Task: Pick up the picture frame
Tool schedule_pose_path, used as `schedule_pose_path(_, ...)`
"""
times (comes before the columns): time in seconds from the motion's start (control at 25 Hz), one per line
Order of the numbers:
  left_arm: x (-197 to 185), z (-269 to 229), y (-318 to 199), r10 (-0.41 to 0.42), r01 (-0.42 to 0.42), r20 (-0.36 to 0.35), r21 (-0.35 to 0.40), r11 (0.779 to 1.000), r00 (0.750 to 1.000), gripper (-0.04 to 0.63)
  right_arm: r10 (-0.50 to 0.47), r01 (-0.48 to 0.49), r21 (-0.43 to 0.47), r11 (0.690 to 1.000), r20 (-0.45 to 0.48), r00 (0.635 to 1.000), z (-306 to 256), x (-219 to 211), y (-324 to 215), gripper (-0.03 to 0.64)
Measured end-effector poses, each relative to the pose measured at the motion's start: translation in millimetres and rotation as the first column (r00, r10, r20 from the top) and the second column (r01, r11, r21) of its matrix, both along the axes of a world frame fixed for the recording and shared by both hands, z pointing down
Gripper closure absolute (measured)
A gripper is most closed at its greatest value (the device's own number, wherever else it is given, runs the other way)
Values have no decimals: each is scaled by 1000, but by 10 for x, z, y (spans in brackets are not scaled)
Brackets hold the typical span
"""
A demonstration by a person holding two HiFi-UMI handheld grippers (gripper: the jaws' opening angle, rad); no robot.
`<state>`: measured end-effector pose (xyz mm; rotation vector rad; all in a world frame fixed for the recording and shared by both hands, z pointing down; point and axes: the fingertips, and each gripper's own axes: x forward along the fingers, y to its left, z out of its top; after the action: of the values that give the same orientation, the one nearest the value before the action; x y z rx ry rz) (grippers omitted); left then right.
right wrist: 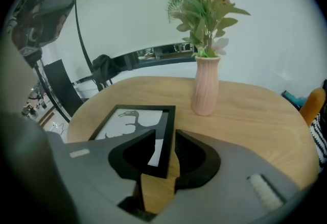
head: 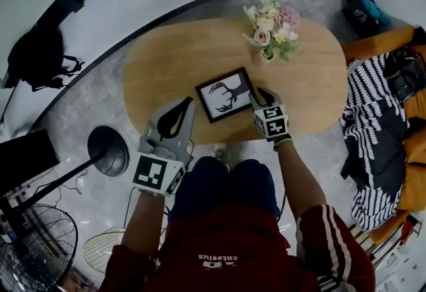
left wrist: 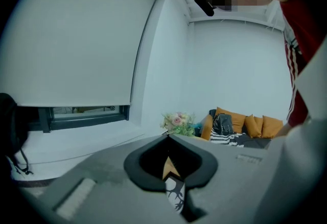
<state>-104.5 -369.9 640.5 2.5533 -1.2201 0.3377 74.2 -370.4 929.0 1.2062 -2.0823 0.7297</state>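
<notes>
One picture frame (right wrist: 127,118) edge btwn parted R tongs (right wrist: 164,135).

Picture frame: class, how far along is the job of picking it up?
Done: the right gripper is at the picture frame, its open jaws straddling one edge. In hand: nothing gripped; the frame lies flat on the table. Still to do: close, then lift. The left gripper is shut.

Oval wooden counter (head: 166,64) being occupied by two things
A black picture frame (head: 225,94) is being carried flat near its front edge, a pink vase (right wrist: 206,85) of flowers upright farther back, well apart.
</notes>
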Motion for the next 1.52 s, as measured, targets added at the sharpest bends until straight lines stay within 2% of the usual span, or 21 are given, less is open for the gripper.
schedule_pose_path(0.16,-23,147,17,-12,12,-13,-27,1000,1000,592,-3,3,-19,1000,4,1000,156,-6,-40,515)
schedule_pose_path(0.52,-23,207,-23,-3,3,-2,-30,1000,1000,592,-29,27,-69,997,-30,999,356,-19,-17,515)
schedule_pose_path(0.64,-72,231,-34,-5,5,2,-35,999,1000,592,-6,6,-80,997,-2,1000,375,-26,-17,515)
schedule_pose_path(0.84,-136,287,-77,-19,18,-10,-55,998,1000,592,93,-73,-148,986,128,987,387,-11,-18,540)
schedule_pose_path(0.92,-162,278,-97,-22,21,-13,-58,998,1000,592,102,-80,-160,984,136,985,382,2,-18,546)
schedule_pose_path(1.12,-220,202,-141,-26,25,-13,-45,999,1000,592,106,-86,-160,983,118,987,367,5,-17,551)
schedule_pose_path(1.52,-383,-22,-22,-69,69,-9,-31,997,998,592,124,-112,-101,989,132,983,22,-9,8,552)
